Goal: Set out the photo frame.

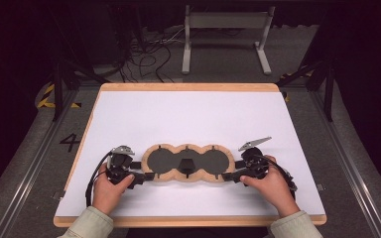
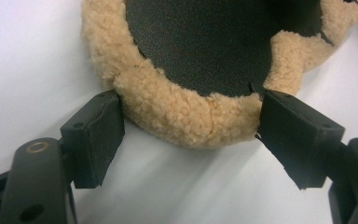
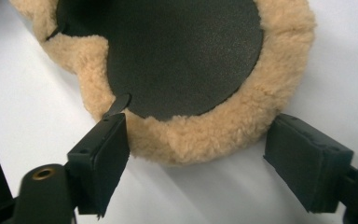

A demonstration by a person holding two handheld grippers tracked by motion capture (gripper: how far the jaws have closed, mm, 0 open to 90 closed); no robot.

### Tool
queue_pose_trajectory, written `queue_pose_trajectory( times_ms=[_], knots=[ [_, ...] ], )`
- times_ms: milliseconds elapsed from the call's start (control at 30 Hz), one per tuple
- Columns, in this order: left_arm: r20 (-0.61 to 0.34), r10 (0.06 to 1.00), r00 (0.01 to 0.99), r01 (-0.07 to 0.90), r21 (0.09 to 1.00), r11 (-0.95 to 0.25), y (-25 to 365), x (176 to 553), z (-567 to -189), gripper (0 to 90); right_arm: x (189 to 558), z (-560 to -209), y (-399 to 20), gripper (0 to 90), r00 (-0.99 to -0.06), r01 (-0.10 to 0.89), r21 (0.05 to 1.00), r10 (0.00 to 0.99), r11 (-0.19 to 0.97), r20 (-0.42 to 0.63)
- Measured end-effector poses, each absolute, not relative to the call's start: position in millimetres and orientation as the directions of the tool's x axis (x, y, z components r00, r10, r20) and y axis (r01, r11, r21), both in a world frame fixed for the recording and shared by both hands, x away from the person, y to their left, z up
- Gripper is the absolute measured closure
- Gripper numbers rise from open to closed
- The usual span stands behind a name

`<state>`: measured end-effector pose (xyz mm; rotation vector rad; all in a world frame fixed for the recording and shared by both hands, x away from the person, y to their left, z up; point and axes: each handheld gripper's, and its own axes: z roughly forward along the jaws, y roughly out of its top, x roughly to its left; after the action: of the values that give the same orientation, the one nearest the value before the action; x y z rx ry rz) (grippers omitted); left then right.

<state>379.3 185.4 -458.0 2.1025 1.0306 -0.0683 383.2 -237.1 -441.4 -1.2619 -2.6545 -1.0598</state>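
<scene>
A flat three-lobed pad (image 1: 159,160) with a tan fleece rim (image 2: 177,116) and black centres lies on the white table top (image 1: 188,114), near its front edge. A darker raised piece (image 1: 185,165) sits on its middle lobe. My left gripper (image 1: 146,176) lies at the pad's left end, and in the left gripper view this gripper (image 2: 196,135) stands open with the fleece end between its jaws, pads at the rim's sides. My right gripper (image 1: 230,176) lies at the right end. In the right gripper view it (image 3: 204,163) is open around the fleece rim (image 3: 242,121).
The table has a wooden border (image 1: 188,87). Beyond its far edge a grey metal stand (image 1: 225,34) and loose cables (image 1: 149,59) lie on the floor. Black frame legs (image 1: 59,84) stand at both far corners. A person's hands (image 1: 108,191) hold the grippers from the near side.
</scene>
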Motion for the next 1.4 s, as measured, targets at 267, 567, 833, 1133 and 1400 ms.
queue_pose_trajectory(
  times_ms=[267, 567, 833, 1133, 1400],
  knots=[
    [-0.367, 0.666, 0.649, 0.701, 0.629, -0.337, 188.4, 382.0, -456.9, 26.3, 383.8, -439.6, -233.8, 20.8, -0.688, 0.683, 0.552, 0.676, 0.479, 0.264],
    [-0.383, 0.676, 0.629, 0.709, 0.639, -0.298, 185.6, 388.9, -460.3, 24.7, 392.2, -438.1, -235.3, 17.1, -0.639, 0.741, 0.516, 0.687, 0.430, 0.345],
    [-0.385, 0.675, 0.629, 0.712, 0.634, -0.302, 184.5, 387.9, -459.9, 25.6, 391.8, -437.3, -233.7, 15.3, -0.629, 0.740, 0.516, 0.716, 0.432, 0.302],
    [-0.390, 0.685, 0.615, 0.719, 0.633, -0.286, 185.2, 388.8, -459.3, 28.7, 391.3, -436.4, -229.6, 21.3, -0.614, 0.753, 0.509, 0.723, 0.416, 0.317],
    [-0.378, 0.708, 0.596, 0.712, 0.656, -0.249, 186.3, 386.6, -455.6, 36.4, 390.4, -433.1, -231.5, 30.3, -0.588, 0.770, 0.502, 0.745, 0.394, 0.317]
  ],
)
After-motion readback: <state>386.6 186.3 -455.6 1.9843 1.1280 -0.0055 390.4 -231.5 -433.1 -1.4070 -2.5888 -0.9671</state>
